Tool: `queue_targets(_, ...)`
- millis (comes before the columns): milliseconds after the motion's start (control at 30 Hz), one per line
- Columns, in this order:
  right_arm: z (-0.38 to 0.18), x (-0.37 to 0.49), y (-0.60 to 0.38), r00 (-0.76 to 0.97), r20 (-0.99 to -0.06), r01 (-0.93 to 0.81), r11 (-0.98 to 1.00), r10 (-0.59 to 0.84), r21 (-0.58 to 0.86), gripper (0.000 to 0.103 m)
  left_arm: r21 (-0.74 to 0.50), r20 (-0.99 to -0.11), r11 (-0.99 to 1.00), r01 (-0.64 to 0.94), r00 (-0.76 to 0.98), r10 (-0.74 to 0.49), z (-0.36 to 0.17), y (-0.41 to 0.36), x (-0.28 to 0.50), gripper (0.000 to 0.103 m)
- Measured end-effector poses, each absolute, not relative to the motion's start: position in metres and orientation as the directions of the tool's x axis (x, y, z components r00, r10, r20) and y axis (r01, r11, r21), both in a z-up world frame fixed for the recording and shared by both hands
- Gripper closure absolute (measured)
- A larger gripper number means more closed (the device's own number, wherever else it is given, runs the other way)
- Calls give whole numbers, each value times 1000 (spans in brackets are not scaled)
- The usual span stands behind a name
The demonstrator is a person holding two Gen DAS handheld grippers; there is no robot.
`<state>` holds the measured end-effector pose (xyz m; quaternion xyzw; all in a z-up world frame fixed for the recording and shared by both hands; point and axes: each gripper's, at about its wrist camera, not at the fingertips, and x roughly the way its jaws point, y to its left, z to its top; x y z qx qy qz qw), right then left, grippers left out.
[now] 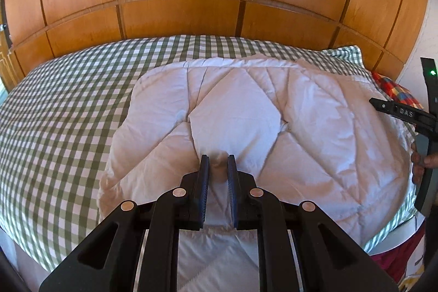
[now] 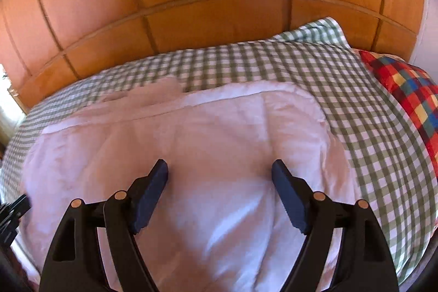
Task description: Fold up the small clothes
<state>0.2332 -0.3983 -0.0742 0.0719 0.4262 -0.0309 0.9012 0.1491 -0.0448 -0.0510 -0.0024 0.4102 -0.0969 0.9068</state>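
- The white quilted cloth (image 1: 246, 111) lies spread on the checked bed (image 1: 54, 111), near side toward the claws.
- Left claw (image 1: 218, 159) is clenched on a pinch of it; right claw (image 2: 219, 168) hovers released above.
- Judged: mid-fold; next, the right claw needs its own hold.

Both handheld grippers are chunky matte black plastic linkages with round copper-coloured pivot pins and dark blue ribbed finger pads (image 1: 232, 171). The right gripper's black body (image 1: 405, 114) has raised lettering and a tiny green light.
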Motion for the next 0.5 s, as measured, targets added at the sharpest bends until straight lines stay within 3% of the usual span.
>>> queue_targets(333,-110,261,-406,586,-810,177,981,-39,81,20,-116,-759,979,165,621,-194,-83,-41,161,90)
queue_targets(500,-108,258,-406,597,-802,173,980,-25,98,19,-219,-707,962,163,653,-271,-61,-17,153,87)
